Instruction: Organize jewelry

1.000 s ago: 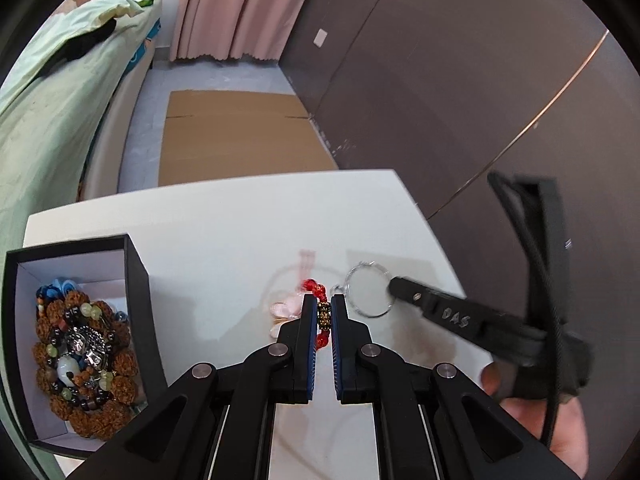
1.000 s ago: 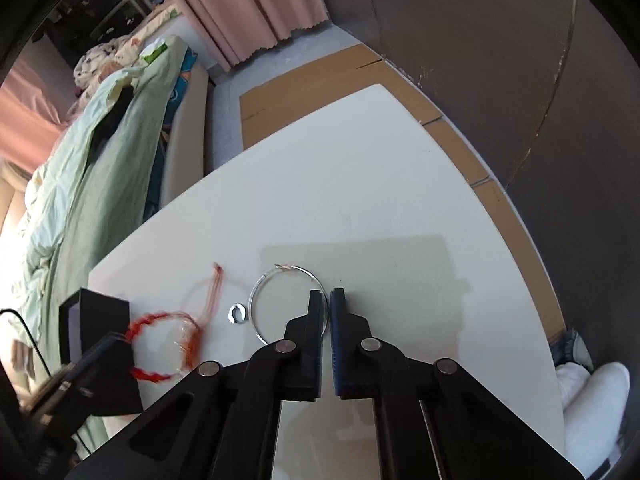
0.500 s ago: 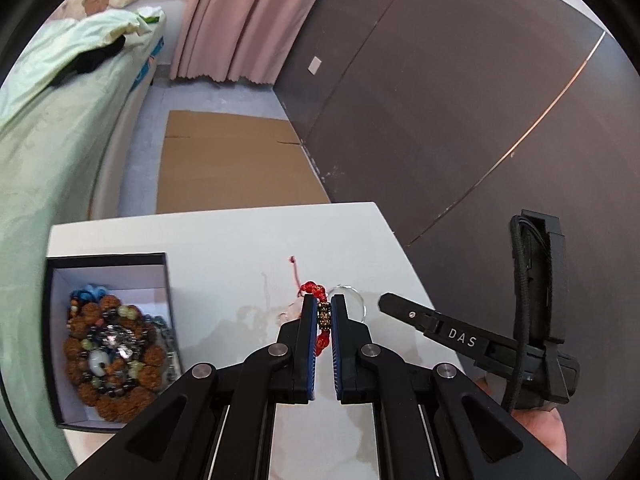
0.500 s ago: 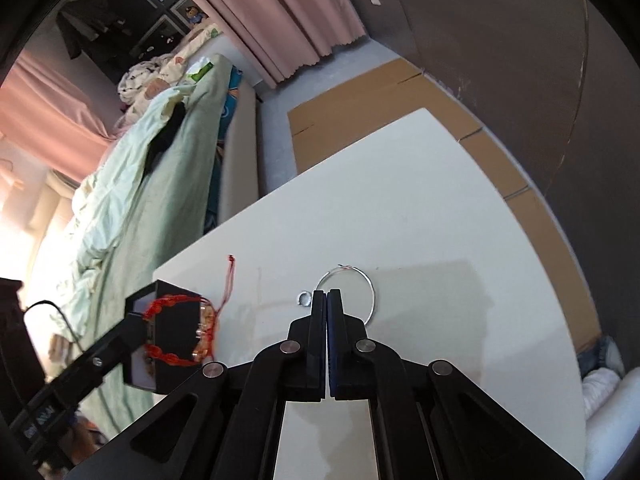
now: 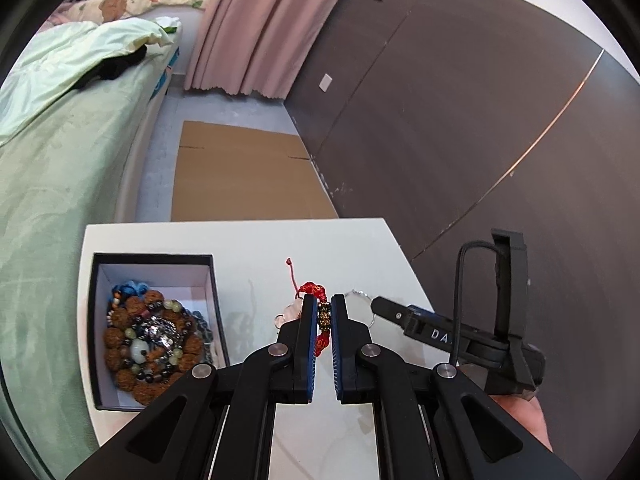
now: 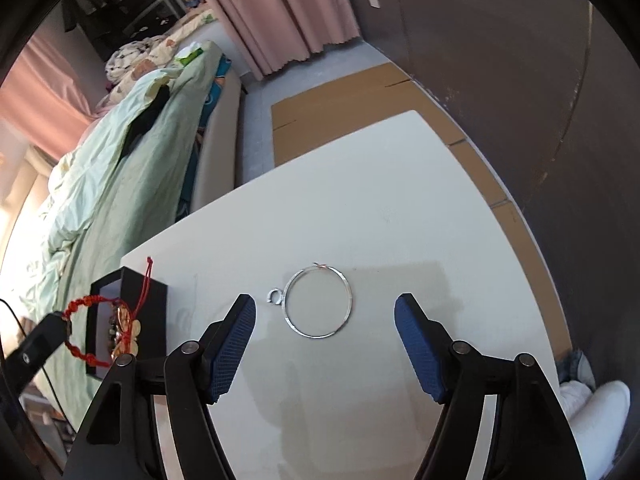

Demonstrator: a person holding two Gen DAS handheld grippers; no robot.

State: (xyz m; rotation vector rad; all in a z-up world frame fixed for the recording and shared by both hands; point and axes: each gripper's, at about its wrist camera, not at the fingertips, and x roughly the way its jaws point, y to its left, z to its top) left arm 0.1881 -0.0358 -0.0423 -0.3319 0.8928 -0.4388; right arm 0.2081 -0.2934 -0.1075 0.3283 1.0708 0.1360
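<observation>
My left gripper [image 5: 324,312] is shut on a red cord bracelet [image 5: 322,320] with gold beads and holds it above the white table [image 5: 248,248]. The bracelet also shows in the right wrist view [image 6: 104,332], hanging in front of the black jewelry box [image 6: 148,312]. That box [image 5: 96,320], white inside, holds several beaded bracelets [image 5: 152,344]. My right gripper [image 6: 324,316] is open wide above a silver hoop bangle [image 6: 318,300] lying flat on the table, with a small silver ring [image 6: 275,296] just left of it.
A bed with a green duvet [image 5: 60,140] runs along the left. Flattened cardboard [image 5: 240,172] lies on the floor beyond the table. A dark wall [image 5: 460,120] stands at the right, with pink curtains [image 5: 256,28] behind.
My right gripper has opened from shut and pulled back from the silver hoop. My left gripper has lifted the red bracelet higher and toward the box.
</observation>
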